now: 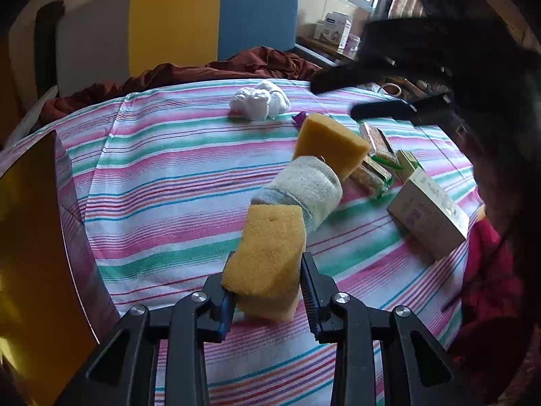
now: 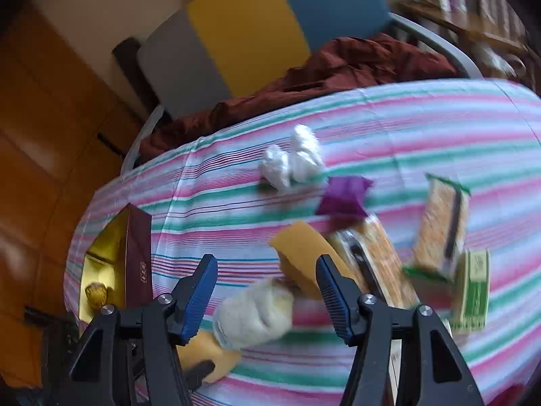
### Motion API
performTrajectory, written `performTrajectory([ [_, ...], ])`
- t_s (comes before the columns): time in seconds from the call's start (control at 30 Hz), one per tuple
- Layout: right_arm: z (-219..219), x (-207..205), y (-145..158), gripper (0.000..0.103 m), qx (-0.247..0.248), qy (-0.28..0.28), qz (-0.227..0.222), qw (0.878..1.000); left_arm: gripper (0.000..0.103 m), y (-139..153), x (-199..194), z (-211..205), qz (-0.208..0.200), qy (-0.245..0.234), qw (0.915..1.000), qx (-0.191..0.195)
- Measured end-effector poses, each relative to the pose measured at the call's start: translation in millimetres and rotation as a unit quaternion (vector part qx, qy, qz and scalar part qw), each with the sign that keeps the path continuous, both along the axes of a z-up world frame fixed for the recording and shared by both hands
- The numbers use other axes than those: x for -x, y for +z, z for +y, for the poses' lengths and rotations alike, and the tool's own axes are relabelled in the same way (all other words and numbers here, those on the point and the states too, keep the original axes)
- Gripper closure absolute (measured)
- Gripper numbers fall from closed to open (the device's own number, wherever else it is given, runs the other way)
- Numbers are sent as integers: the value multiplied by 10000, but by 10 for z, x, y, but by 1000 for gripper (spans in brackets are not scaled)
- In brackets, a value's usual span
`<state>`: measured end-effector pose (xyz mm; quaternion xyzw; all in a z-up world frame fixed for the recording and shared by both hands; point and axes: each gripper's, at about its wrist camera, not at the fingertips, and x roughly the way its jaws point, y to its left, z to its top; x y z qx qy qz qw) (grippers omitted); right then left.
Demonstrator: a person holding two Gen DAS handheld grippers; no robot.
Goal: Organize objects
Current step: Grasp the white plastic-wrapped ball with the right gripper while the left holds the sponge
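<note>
My left gripper (image 1: 268,296) is shut on a yellow sponge (image 1: 270,257), both pads pressing its sides just above the striped tablecloth (image 1: 162,176). Behind it lie a rolled whitish towel (image 1: 304,189) and a second yellow sponge (image 1: 329,142), which leans on the roll. My right gripper (image 2: 267,291) stands open with nothing between its blue pads. It hovers over the towel roll (image 2: 253,314) and the second sponge (image 2: 304,257). In the left wrist view it is a blurred black shape (image 1: 338,99) at the upper right. The held sponge (image 2: 209,352) shows at the bottom left of the right wrist view.
A gold-lined box (image 1: 33,253) with maroon walls (image 2: 138,257) sits at the table's left edge, a gold-wrapped item (image 2: 96,292) inside. Crumpled white tissue (image 1: 260,99), a purple packet (image 2: 343,196), snack packets (image 2: 443,223), a green carton (image 2: 471,291) and a cream box (image 1: 429,216) lie right.
</note>
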<state>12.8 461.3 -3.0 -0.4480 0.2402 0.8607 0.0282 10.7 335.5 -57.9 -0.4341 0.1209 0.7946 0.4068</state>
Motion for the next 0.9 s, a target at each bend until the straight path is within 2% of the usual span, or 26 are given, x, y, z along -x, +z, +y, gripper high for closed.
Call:
performTrajectory([
  [0.07,-120,346,11,45,-375,407,-164,9983,70,-1,1,-9,92,-54,9999,-37],
  [0.1,-174,519,-7,49,-539,580,-270,9965,70,-6,17,-34,38,-45,9999,-82],
  [0.2,-275,1013,-88,50,-1137,935,-534,9877,70,-31,77,-75,-50,-21,9997,-224],
  [0.3,-274,1385,-276,50,-1681,993,-877,9768,70,-56,69,-80,-21,-52,9996,-280],
  [0.37,-196,1588,-477,50,-1873,986,-1203,9699,70,-58,71,-84,-15,-72,9995,-306],
  [0.4,-165,1632,-572,56,-1879,1010,-1339,9678,70,-64,83,-82,-16,-86,9995,-317],
  [0.43,-126,1646,-660,65,-1800,1105,-1494,9660,70,-68,95,-87,-30,-95,9994,-330],
  [0.47,-109,1641,-740,66,-1778,1103,-1612,9645,70,-71,111,-93,-59,-96,9993,-351],
  [0.53,-114,1554,-748,67,-1772,1102,-1462,9670,70,-77,116,-122,-117,-89,9991,-396],
  [0.63,-135,1327,-691,67,-1299,1100,-1286,9770,70,-72,98,-142,-119,-104,9990,-420],
  [0.8,-294,847,-627,67,-642,1184,-1209,9835,70,-29,28,-185,-55,-119,9993,-358],
  [0.9,-398,578,-536,67,-596,1148,-1006,9865,71,24,-55,-254,-13,-117,9993,-358],
])
